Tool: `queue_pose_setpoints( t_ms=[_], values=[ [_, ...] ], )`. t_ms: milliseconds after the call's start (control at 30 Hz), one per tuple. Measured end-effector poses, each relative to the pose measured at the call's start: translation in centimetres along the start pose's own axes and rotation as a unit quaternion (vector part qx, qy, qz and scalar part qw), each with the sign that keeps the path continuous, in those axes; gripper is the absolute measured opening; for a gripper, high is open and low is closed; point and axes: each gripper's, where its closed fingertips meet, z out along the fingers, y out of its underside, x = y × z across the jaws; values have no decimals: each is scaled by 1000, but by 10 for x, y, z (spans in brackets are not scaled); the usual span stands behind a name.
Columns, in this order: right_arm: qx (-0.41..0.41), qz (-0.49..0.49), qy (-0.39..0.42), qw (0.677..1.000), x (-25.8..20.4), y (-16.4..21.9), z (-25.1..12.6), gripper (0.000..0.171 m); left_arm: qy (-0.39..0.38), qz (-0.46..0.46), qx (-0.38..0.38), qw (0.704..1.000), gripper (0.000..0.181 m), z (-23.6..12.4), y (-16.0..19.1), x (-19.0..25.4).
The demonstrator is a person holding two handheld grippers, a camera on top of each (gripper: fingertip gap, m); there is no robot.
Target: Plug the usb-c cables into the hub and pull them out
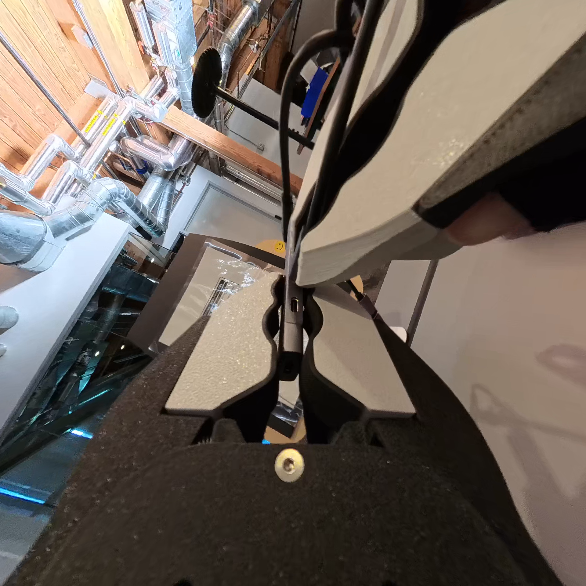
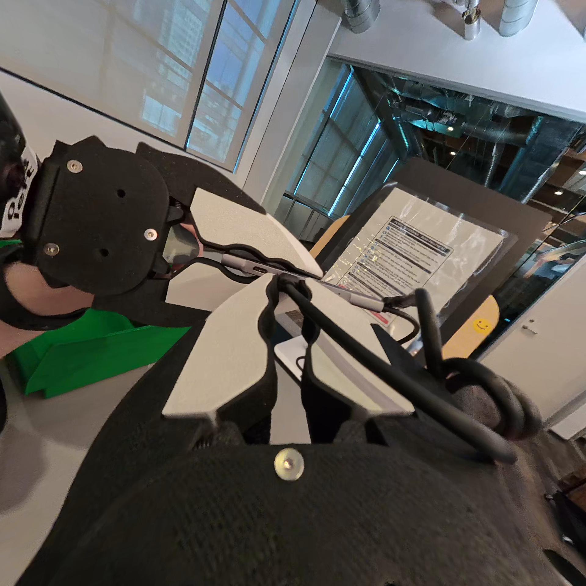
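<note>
My left gripper [image 1: 293, 295] is shut on the slim grey hub [image 1: 290, 336], held edge-on in the air. An open port shows on the hub's edge. In the right wrist view the left gripper [image 2: 295, 275] comes in from the left with the hub [image 2: 253, 269] between its fingers. My right gripper [image 2: 287, 283] is shut on the plug end of a black usb-c cable [image 2: 364, 355], pressed against the hub's side. The plug itself is hidden between the fingers. The cable loops off to the right. In the left wrist view the right gripper [image 1: 298, 279] reaches in from the upper right.
A green bin [image 2: 95, 348] sits on the white table [image 2: 63, 428] at the left. A black-framed sign [image 2: 412, 253] stands behind the hub. The hub's own grey-ended lead [image 2: 367, 302] trails right. A wooden chair back with a yellow sticker [image 2: 482, 325] is beyond. My left and right fingertips are right by each other.
</note>
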Motion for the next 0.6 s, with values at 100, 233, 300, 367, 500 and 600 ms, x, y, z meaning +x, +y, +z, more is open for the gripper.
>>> queue_pose_setpoints(
  t_ms=[100, 233, 300, 367, 500, 600],
  values=[
    [0, -47, 29, 998, -1, -4, -2, 13, 6, -13, -3, 1000, 10, -3, -3, -1],
    [-7, -89, 60, 994, -2, -8, -3, 13, -4, -5, -4, 1000, 10, -4, -5, -3],
    [-11, -110, 71, 991, -2, -10, -4, 14, -7, -4, 1, 1000, 10, -5, -7, -4],
    [-14, -133, 83, 988, -3, -12, -5, 12, -13, 1, -2, 1000, 10, -7, -9, -5],
    [-24, -171, 98, 980, -4, -17, -8, 12, -18, 5, 3, 1000, 10, -9, -13, -7],
    [-35, -190, 109, 975, -5, -17, -8, 13, -14, 8, -4, 1000, 10, -10, -13, -6]
  ],
)
